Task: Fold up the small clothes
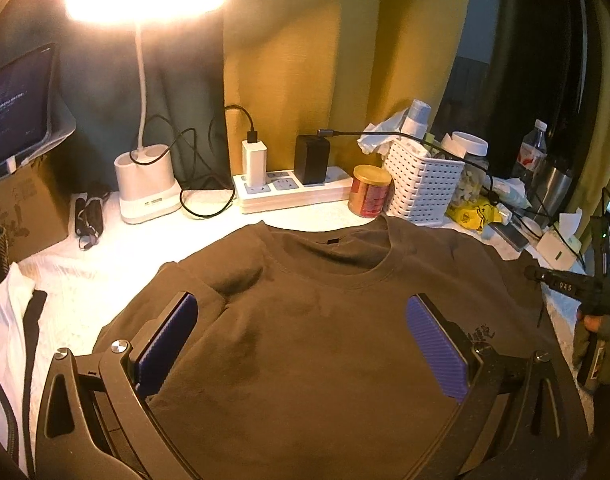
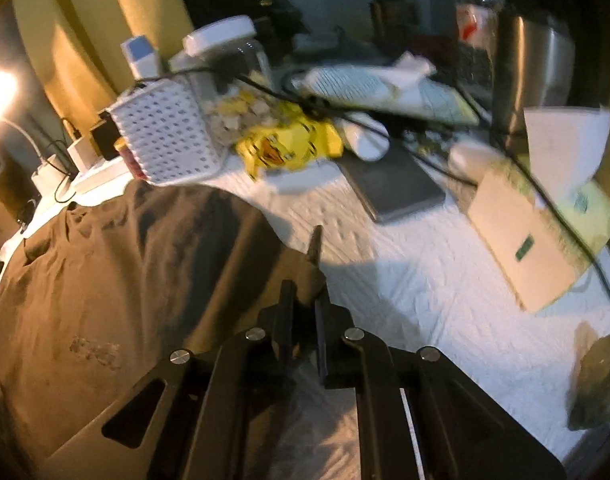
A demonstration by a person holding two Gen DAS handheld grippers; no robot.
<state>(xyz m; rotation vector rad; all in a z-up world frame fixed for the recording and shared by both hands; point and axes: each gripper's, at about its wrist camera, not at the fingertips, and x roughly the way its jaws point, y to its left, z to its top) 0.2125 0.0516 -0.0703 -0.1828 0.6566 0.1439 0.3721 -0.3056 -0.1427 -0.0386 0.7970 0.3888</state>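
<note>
While the left gripper (image 1: 301,344) hangs spread wide over the brown T-shirt (image 1: 317,320), gripping nothing, the right gripper (image 2: 305,312) is clamped on the shirt's sleeve edge (image 2: 311,276). Shirt lies flat on white cloth (image 2: 405,280) below both; white basket (image 1: 423,184) beyond.

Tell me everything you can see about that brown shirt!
The brown shirt is a soft, slightly wrinkled T-shirt with a round ribbed collar and a small dark print on the chest. It lies spread flat, front up, on the white quilted cover, collar toward the power strip. The right gripper pinches its sleeve edge with shut jaws. The left gripper hangs open over the chest.
</note>
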